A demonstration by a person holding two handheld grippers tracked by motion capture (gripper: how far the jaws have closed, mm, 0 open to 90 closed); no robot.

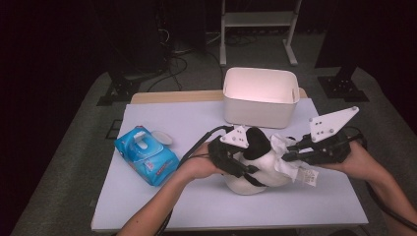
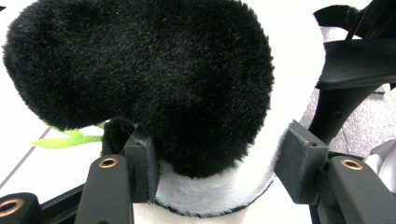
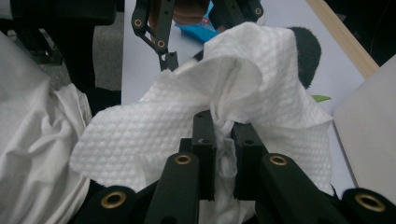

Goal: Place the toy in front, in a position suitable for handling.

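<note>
Your left gripper [image 1: 244,164] has its jaws clamped on the black-and-white plush toy [image 1: 258,162] — in the left gripper view the pads [image 2: 299,165] press into the white fur band on either side, under a black furry lobe. The toy sits mid-table, just in front of the white bin [image 1: 260,96]. Your right gripper [image 1: 290,152] is pinched tight on a white wet wipe [image 3: 224,107], its jaws closed on a fold of it — the wipe drapes against the toy's right side. The blue wipes pack [image 1: 146,155] lies well off to the left with its lid flipped open.
</note>
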